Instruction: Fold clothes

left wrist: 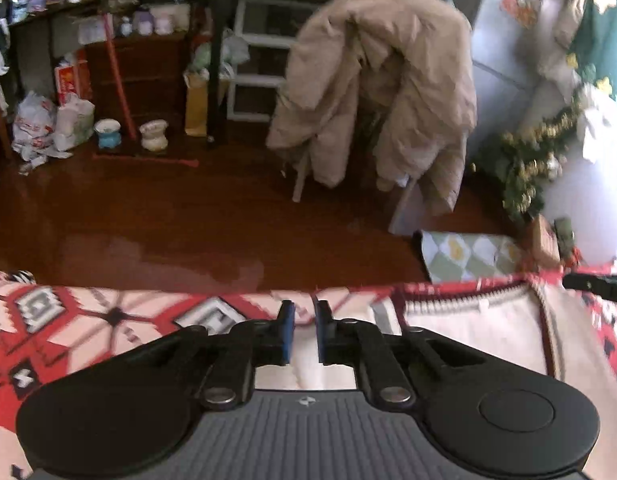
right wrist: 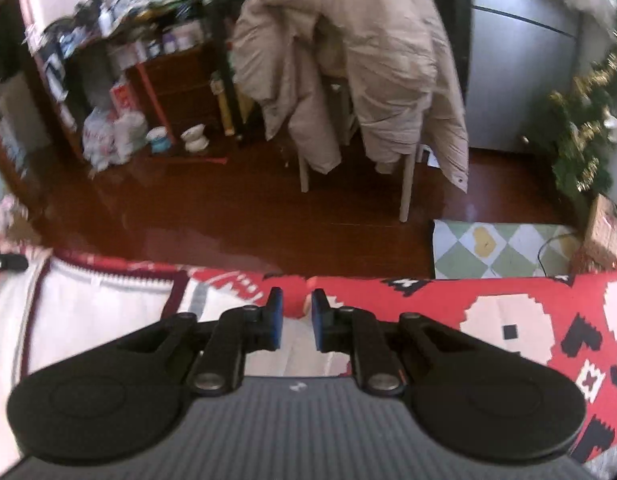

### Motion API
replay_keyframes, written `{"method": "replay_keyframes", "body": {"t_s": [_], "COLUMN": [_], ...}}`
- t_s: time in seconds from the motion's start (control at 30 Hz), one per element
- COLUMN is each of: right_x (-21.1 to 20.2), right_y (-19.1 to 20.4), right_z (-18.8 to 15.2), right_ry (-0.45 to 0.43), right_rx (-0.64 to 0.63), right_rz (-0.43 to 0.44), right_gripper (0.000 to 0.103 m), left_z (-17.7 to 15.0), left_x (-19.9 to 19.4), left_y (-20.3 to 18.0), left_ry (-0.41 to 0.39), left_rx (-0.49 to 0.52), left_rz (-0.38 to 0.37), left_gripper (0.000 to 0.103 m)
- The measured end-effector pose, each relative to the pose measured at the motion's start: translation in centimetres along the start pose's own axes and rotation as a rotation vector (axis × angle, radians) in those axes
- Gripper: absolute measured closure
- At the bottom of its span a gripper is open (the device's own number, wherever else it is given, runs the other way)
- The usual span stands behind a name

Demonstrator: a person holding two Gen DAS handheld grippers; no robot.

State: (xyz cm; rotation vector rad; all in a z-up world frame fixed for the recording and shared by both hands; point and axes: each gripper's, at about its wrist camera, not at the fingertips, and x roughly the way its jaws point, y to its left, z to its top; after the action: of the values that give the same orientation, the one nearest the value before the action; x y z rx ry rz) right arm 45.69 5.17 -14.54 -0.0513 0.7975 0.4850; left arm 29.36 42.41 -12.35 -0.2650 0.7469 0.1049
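Both grippers hover over the red patterned blanket [right wrist: 508, 312], jaws slightly apart with nothing between them. The left gripper [left wrist: 304, 330] and right gripper [right wrist: 295, 320] flank the cream garment [left wrist: 468, 332] (dark-trimmed), which lies flat on the blanket. A beige coat [right wrist: 348, 60] drapes a chair beyond.

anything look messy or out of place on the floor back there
Yes. A beige coat is slung in a heap over a chair, sleeves dangling. Crumpled plastic bags sit on the floor by the shelves, and a red stick lies flat on the boards nearby.
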Motion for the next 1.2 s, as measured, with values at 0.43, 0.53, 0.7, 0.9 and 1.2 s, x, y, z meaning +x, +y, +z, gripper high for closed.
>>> {"method": "replay_keyframes", "body": {"t_s": [0.43, 0.53, 0.7, 0.9, 1.2], "right_x": [-6.9, -6.0, -4.3, -0.4, 2.9], "right_y": [6.3, 7.3, 7.4, 6.4, 5.6], "right_z": [-5.1, -6.4, -6.1, -2.8, 0.9], "right_ry": [0.093, 0.11, 0.073, 0.051, 0.039], "right_rx": [-0.219, -0.222, -0.188, -0.157, -0.101], "right_rz": [0.12, 0.109, 0.075, 0.035, -0.013], "right_gripper": [0.086, 0.086, 0.094, 0.096, 0.095], "left_z": [-5.6, -6.9, -6.1, -3.5, 0.3], "left_x": [-5.1, -4.5, -2.8, 0.3, 3.0], "left_y": [-2.3, -3.6, -4.1, -4.3, -2.2], "left_ry": [0.127, 0.137, 0.114, 0.09, 0.047], "left_rx": [0.057, 0.105, 0.11, 0.096, -0.024], "left_rz": [-0.134, -0.126, -0.12, -0.096, -0.079], "left_gripper": [0.093, 0.093, 0.093, 0.094, 0.094]}}
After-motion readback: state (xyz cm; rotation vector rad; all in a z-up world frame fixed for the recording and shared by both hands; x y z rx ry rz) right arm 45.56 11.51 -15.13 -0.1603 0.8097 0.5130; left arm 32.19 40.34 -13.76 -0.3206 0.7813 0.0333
